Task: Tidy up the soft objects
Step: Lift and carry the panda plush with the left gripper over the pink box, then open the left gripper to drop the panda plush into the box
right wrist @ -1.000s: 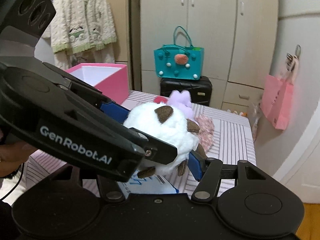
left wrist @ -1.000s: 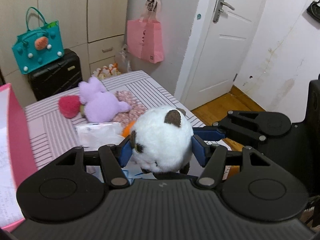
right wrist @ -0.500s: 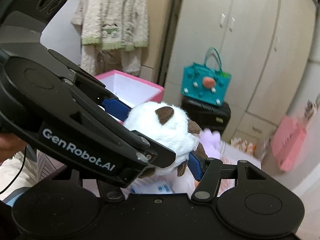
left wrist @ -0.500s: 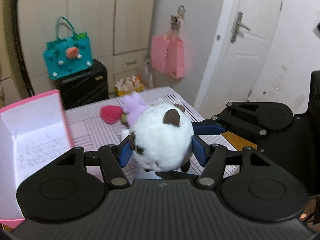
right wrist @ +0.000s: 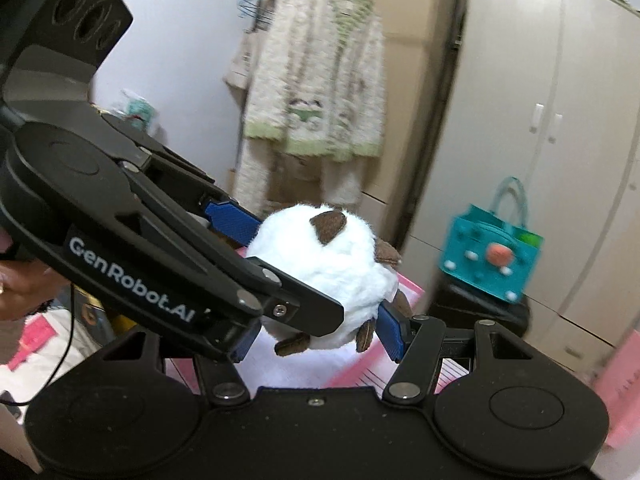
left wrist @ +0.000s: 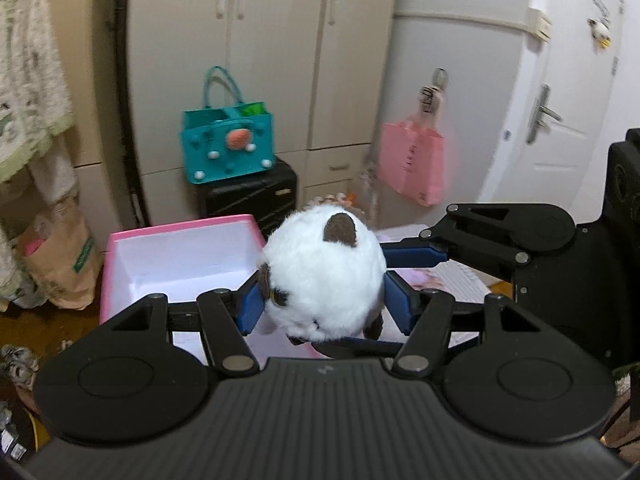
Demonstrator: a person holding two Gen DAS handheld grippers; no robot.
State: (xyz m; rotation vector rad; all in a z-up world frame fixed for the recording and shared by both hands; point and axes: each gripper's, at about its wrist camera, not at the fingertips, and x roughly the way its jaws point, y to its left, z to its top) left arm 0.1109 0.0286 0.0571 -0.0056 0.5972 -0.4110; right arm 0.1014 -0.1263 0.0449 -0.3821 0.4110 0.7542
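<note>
Plush toy [left wrist: 320,272], white, round, brown-eared, held aloft over pink box [left wrist: 176,236]. Left gripper [left wrist: 322,304] and right gripper [right wrist: 320,334] both clamp its flanks. Likely light, squashy, not fragile; grip mid-body, pads sink into fur.

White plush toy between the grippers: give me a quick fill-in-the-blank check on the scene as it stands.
1. The white plush toy is squeezed by ____ hand-held grippers at once.
2. The open box behind it has a ____ rim.
3. The teal bag sits on a ____ suitcase.

Missing words: two (both); pink; black
</note>
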